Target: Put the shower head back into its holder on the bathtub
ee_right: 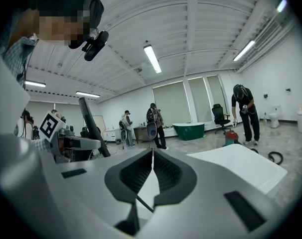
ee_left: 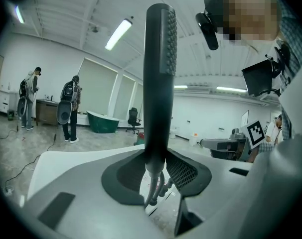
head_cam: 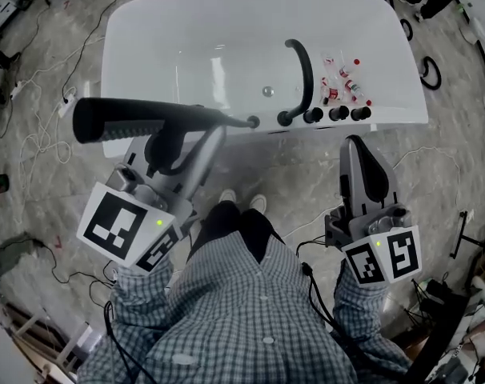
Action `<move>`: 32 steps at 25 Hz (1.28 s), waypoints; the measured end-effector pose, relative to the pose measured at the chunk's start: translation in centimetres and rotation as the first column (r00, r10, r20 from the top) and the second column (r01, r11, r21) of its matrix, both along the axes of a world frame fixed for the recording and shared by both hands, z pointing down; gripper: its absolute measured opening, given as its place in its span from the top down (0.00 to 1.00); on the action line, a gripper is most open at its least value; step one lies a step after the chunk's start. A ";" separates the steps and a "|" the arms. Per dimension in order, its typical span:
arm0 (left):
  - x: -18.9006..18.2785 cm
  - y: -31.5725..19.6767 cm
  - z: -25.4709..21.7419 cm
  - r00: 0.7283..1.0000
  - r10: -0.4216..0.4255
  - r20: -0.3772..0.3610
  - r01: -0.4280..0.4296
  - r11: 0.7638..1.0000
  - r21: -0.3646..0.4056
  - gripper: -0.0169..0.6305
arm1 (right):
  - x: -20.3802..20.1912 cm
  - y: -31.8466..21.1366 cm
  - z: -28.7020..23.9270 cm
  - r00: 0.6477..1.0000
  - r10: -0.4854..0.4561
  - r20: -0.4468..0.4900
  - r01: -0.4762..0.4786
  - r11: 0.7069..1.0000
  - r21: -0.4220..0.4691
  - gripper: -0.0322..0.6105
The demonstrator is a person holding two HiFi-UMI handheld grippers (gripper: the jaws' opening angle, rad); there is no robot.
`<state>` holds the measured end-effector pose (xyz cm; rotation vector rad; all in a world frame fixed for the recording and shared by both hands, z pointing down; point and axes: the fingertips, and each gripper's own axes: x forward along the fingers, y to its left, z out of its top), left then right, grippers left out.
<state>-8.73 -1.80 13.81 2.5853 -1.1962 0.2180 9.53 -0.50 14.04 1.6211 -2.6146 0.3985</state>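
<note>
The black stick-shaped shower head [head_cam: 118,120] lies level in front of the white bathtub [head_cam: 146,22], with my left gripper [head_cam: 178,138] shut on its handle end. In the left gripper view the shower head [ee_left: 158,78] stands upright between the dark pads, and its metal hose [ee_left: 153,190] hangs below them. The hose [head_cam: 218,118] runs right to a small black fitting [head_cam: 253,122] on the tub's near rim, beside the black spout [head_cam: 300,78]. My right gripper [head_cam: 362,154] hangs further right, before the rim, shut with nothing in it [ee_right: 152,156].
Three black knobs [head_cam: 338,114] and several small bottles [head_cam: 342,78] sit on the tub's rim at the right. Cables [head_cam: 42,134] trail over the stone floor at the left. Other people [ee_right: 153,121] and a green tub [ee_right: 188,131] stand far off in the room.
</note>
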 end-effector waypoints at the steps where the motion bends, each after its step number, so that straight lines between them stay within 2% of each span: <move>1: 0.0 -0.2 0.3 1.000 -0.003 -0.003 0.003 1.000 -0.005 0.77 | -0.1 -0.1 0.5 1.000 -0.004 -0.004 0.004 1.000 -0.011 0.92; 12: -0.5 -2.8 4.0 0.999 -0.033 -0.016 0.032 0.999 -0.042 0.77 | -1.0 -1.8 4.3 1.000 -0.018 -0.015 0.017 0.997 -0.071 0.92; 21: 0.5 -3.6 7.0 1.000 -0.008 0.012 0.009 0.997 -0.072 0.77 | -0.4 -1.9 7.6 1.000 0.020 0.008 -0.019 0.992 -0.121 0.92; 32: 1.4 -5.2 11.4 1.000 0.018 0.022 -0.016 0.995 -0.101 0.77 | 0.3 -2.3 12.2 0.999 0.031 -0.017 -0.034 0.983 -0.181 0.92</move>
